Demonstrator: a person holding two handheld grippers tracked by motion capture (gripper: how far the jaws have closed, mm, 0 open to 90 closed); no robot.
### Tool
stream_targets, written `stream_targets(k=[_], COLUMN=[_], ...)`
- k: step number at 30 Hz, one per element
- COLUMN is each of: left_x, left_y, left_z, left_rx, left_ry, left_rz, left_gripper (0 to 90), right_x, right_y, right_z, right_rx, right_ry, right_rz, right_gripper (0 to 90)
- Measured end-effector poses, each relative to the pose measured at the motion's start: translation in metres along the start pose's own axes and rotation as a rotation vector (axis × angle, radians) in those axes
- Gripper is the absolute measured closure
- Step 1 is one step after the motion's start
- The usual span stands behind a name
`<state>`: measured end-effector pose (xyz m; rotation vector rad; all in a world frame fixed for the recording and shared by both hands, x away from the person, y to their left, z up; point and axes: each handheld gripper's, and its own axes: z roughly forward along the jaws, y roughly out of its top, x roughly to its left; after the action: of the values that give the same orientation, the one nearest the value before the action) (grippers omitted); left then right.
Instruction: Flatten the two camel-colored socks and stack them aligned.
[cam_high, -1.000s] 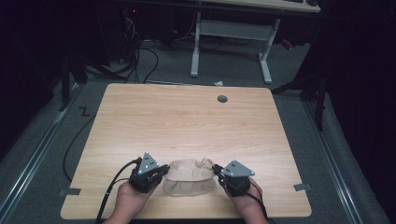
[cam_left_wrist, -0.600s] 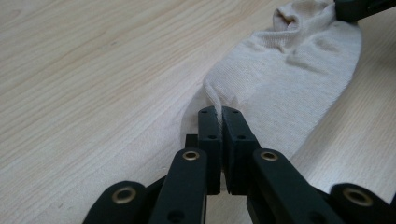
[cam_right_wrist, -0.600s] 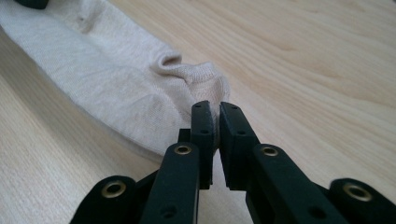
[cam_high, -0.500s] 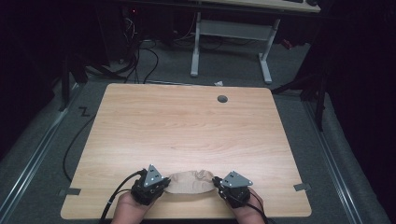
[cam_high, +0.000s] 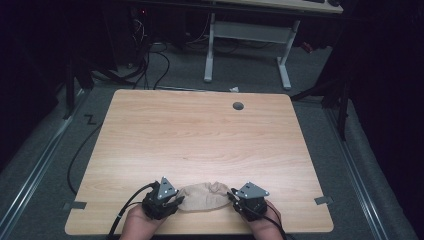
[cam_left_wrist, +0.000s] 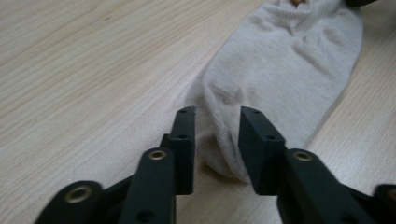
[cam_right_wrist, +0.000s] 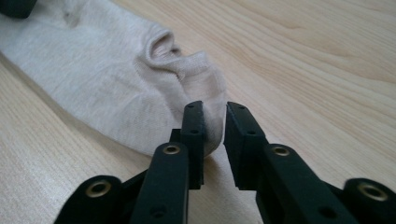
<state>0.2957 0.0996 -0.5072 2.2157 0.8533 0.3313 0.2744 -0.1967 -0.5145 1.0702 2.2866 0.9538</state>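
A beige sock (cam_high: 202, 198) lies stretched sideways near the table's front edge, between the two grippers. My left gripper (cam_high: 179, 201) holds its left end. In the left gripper view, the sock (cam_left_wrist: 280, 70) bunches between the black jaws of that gripper (cam_left_wrist: 217, 116), which are shut on the fabric. My right gripper (cam_high: 231, 196) holds the other end. In the right gripper view the sock's (cam_right_wrist: 93, 70) edge is pinched between the jaws of that gripper (cam_right_wrist: 215, 109). A hand is behind each gripper at the bottom of the high view.
The wooden table (cam_high: 200, 140) has a round cable hole (cam_high: 238, 106) at the back right. Tape marks (cam_high: 75, 205) sit by its front corners. A white desk frame (cam_high: 247, 35) and floor cables (cam_high: 150, 60) lie beyond the far edge.
Both grippers have pulled the sock toward the table's front edge. It now lies flatter and more drawn out between them.
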Motion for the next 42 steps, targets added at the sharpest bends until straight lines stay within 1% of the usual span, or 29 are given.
stream_targets(k=[1, 4, 5, 6, 8, 10, 11, 12, 13, 14, 18, 23, 24, 25, 26, 27, 28, 30, 31, 33, 34, 36, 37, 38, 39, 40, 41, 42], left_x=[0.000, 0.004, 0.004, 0.007, 0.009, 0.014, 0.014, 0.018, 0.018, 0.024, 0.041, 0.068, 0.068, 0.074, 0.086, 0.086, 0.099, 0.113, 0.113, 0.128, 0.136, 0.141, 0.141, 0.143, 0.144, 0.144, 0.142, 0.140], left_y=[0.000, 0.001, 0.001, 0.002, 0.002, 0.001, 0.001, 0.001, 0.001, 0.001, -0.001, -0.006, -0.006, -0.007, -0.010, -0.010, -0.014, -0.019, -0.019, -0.025, -0.029, -0.033, -0.033, -0.035, -0.035, -0.035, -0.033, -0.032], left_z=[0.000, -0.004, -0.004, -0.006, -0.007, -0.009, -0.009, -0.011, -0.011, -0.013, -0.018, -0.023, -0.023, -0.025, -0.027, -0.027, -0.029, -0.030, -0.030, -0.033, -0.034, -0.032, -0.032, -0.033, -0.034, -0.034, -0.037, -0.037], left_rx=[0.000, -0.033, -0.033, -0.053, -0.059, -0.074, -0.074, -0.085, -0.085, -0.099, -0.121, -0.150, -0.150, -0.157, -0.167, -0.167, -0.171, -0.164, -0.164, -0.154, -0.155, -0.130, -0.130, -0.117, -0.132, -0.132, -0.159, -0.165], left_ry=[0.000, 0.005, 0.005, 0.008, 0.010, 0.024, 0.024, 0.031, 0.031, 0.042, 0.072, 0.117, 0.117, 0.135, 0.165, 0.165, 0.193, 0.218, 0.218, 0.226, 0.219, 0.224, 0.224, 0.228, 0.222, 0.222, 0.209, 0.206], left_rz=[0.000, -0.012, -0.012, -0.021, -0.024, -0.037, -0.037, -0.047, -0.047, -0.061, -0.098, -0.145, -0.145, -0.155, -0.179, -0.179, -0.199, -0.220, -0.220, -0.253, -0.260, -0.240, -0.240, -0.235, -0.248, -0.248, -0.264, -0.258], left_gripper=[60.7, 55.7, 54.7, 53.6, 52.3, 51.4, 51.3, 51.2, 51.2, 51.1, 50.7, 49.9, 49.5, 49.5, 48.0, 47.4, 46.9, 45.8, 45.6, 45.5, 45.5, 45.1, 44.8, 44.7, 44.7, 44.7, 44.7, 44.7], right_x=[0.000, -0.005, -0.005, -0.009, -0.013, -0.019, -0.019, -0.024, -0.024, -0.030, -0.044, -0.065, -0.069, -0.069, -0.078, -0.078, -0.088, -0.096, -0.096, -0.105, -0.114, -0.122, -0.125, -0.128, -0.130, -0.130, -0.129, -0.128], right_y=[0.000, 0.000, 0.000, 0.000, -0.001, -0.002, -0.002, -0.004, -0.004, -0.005, -0.009, -0.016, -0.018, -0.018, -0.021, -0.021, -0.025, -0.029, -0.029, -0.033, -0.037, -0.042, -0.044, -0.046, -0.047, -0.047, -0.047, -0.046], right_z=[0.000, -0.004, -0.004, -0.005, -0.006, -0.007, -0.007, -0.009, -0.009, -0.011, -0.013, -0.015, -0.016, -0.016, -0.018, -0.018, -0.020, -0.021, -0.021, -0.023, -0.026, -0.028, -0.029, -0.030, -0.030, -0.031, -0.031, -0.031], right_rx=[0.000, -0.026, -0.026, -0.040, -0.051, -0.058, -0.058, -0.067, -0.067, -0.077, -0.088, -0.100, -0.102, -0.102, -0.103, -0.103, -0.108, -0.106, -0.106, -0.107, -0.108, -0.103, -0.101, -0.102, -0.104, -0.107, -0.108, -0.112], right_ry=[0.000, -0.009, -0.009, -0.018, -0.023, -0.033, -0.033, -0.047, -0.047, -0.061, -0.094, -0.132, -0.139, -0.139, -0.157, -0.157, -0.174, -0.193, -0.193, -0.211, -0.233, -0.249, -0.256, -0.262, -0.266, -0.271, -0.274, -0.275], right_rz=[0.000, 0.025, 0.025, 0.042, 0.063, 0.080, 0.080, 0.104, 0.104, 0.121, 0.151, 0.189, 0.204, 0.204, 0.226, 0.226, 0.254, 0.271, 0.271, 0.288, 0.298, 0.313, 0.318, 0.322, 0.322, 0.321, 0.323, 0.314], right_gripper=[75.9, 72.6, 72.6, 71.0, 70.2, 69.8, 69.8, 69.5, 69.5, 69.4, 69.5, 67.9, 67.4, 67.4, 66.9, 66.9, 66.4, 66.1, 66.1, 65.4, 64.0, 62.9, 62.5, 62.3, 61.9, 61.8, 61.7, 61.6])
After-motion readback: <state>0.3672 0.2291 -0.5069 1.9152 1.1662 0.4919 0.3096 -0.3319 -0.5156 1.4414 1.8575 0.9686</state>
